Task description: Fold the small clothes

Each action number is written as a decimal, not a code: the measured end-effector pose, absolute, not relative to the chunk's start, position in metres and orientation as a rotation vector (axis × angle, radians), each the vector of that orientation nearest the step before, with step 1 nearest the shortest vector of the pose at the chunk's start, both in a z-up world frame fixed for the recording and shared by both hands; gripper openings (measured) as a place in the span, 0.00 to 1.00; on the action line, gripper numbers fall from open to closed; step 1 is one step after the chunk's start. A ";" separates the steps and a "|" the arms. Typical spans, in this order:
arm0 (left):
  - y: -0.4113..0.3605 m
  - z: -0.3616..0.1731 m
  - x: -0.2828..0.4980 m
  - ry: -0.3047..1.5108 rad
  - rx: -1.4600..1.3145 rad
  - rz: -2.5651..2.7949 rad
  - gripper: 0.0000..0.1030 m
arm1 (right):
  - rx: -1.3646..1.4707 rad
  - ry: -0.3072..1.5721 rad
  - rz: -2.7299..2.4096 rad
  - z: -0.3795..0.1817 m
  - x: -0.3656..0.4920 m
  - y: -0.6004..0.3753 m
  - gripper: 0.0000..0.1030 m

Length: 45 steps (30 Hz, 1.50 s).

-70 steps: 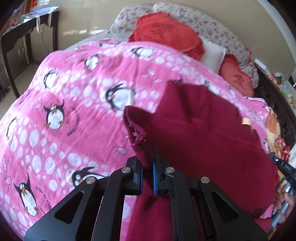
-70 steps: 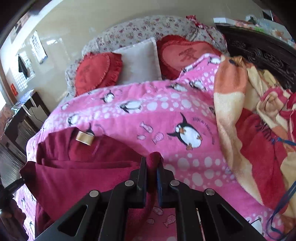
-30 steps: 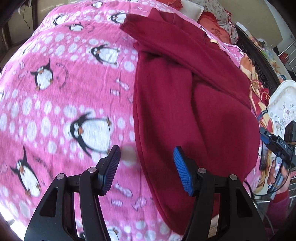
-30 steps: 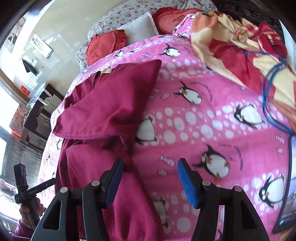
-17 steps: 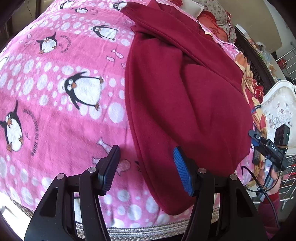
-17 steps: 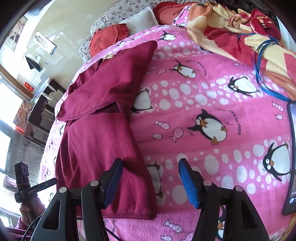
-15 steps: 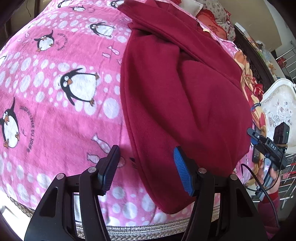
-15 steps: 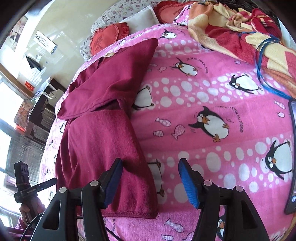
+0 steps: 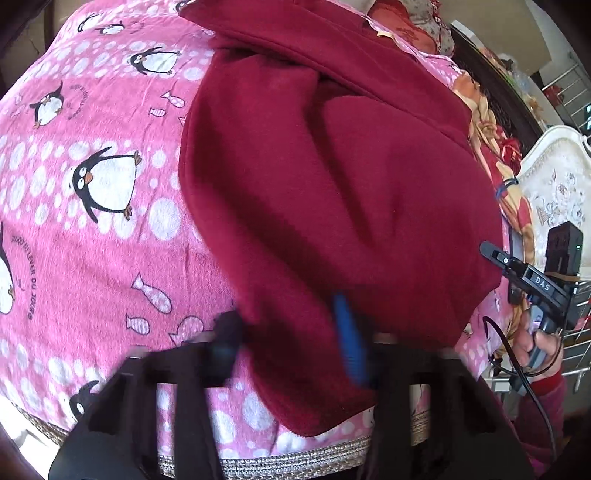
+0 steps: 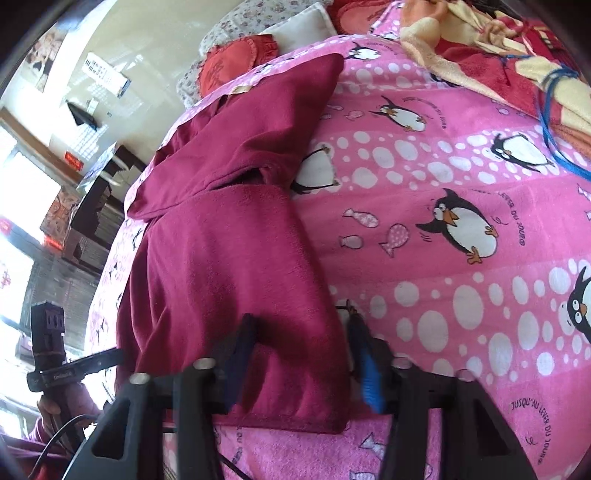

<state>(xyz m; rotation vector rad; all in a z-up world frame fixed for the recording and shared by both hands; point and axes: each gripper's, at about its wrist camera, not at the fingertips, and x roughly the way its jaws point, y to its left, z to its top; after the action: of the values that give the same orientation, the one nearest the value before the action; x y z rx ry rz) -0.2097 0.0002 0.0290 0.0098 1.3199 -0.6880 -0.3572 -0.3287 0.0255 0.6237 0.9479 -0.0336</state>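
A dark red fleece garment (image 9: 332, 177) lies on a pink penguin-print blanket (image 9: 92, 221), its upper part folded across it. It also shows in the right wrist view (image 10: 229, 266). My left gripper (image 9: 288, 339) is open, its jaws straddling the garment's near left corner by the bed's edge. My right gripper (image 10: 303, 350) is open, its jaws straddling the garment's near right corner. Neither has closed on the cloth.
Red heart cushions (image 10: 225, 66) and a white pillow (image 10: 299, 27) lie at the head of the bed. An orange and red blanket (image 10: 498, 44) is bunched at the right. The bed's woven front edge (image 9: 295, 458) is just below my grippers.
Both grippers let go of the garment after folding its top over, drew back to the near end, and have now dropped down over its bottom corners, still open.
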 end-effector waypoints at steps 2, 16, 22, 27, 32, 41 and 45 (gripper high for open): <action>0.000 0.027 -0.207 1.332 -0.013 -0.707 0.15 | 0.596 0.947 -0.029 0.031 -0.358 -0.321 0.21; 0.081 0.092 -0.209 1.203 0.014 -0.733 0.13 | 0.642 0.889 0.197 0.088 -0.425 -0.246 0.08; 0.091 0.050 -0.214 1.308 -0.033 -0.669 0.13 | 0.689 1.054 0.245 0.033 -0.421 -0.218 0.08; 0.094 0.062 -0.210 1.284 -0.030 -0.679 0.13 | 0.639 1.097 0.249 0.032 -0.412 -0.211 0.08; 0.096 0.072 -0.214 1.254 0.022 -0.699 0.13 | 0.624 1.072 0.250 0.045 -0.418 -0.208 0.08; 0.094 0.051 -0.221 1.291 0.016 -0.682 0.13 | 0.711 1.112 0.225 0.026 -0.420 -0.227 0.12; 0.097 0.051 -0.221 1.294 -0.002 -0.680 0.14 | 0.693 1.034 0.163 0.050 -0.432 -0.252 0.41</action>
<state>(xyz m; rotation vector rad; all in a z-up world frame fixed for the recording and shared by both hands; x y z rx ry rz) -0.2207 0.0971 0.0511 -0.0019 1.2938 -0.6797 -0.4324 -0.2518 0.0495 0.6926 1.0340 0.1630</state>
